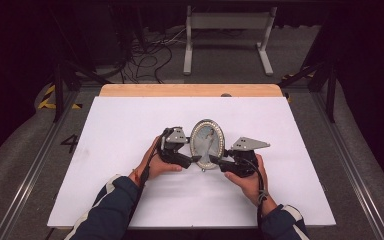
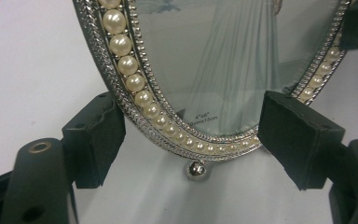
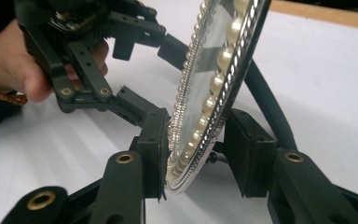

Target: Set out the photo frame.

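Right gripper view: oval pearl-rimmed picture frame (image 3: 214, 93) stood upright, long axis vertical.
My right hand-held gripper (image 3: 193, 154) straddled its lower edge, jaws apart; my left hand-held gripper (image 3: 168, 77) clamped its rim.

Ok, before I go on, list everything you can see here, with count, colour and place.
Oval picture frame: one, silver with a pearl border, standing mid-table between both grippers.
Ball foot: one, silver, under the frame's bottom edge.
White sheet: one, covering the table.
Wooden table: one, light wood, edge showing at the far side.
Grey stand: one, on the floor beyond the table.
Cables: several, black, on the floor at far left.
Left gripper: black, jaws straddling the frame's lower edge.
Right gripper: black, jaws either side of the frame's rim.
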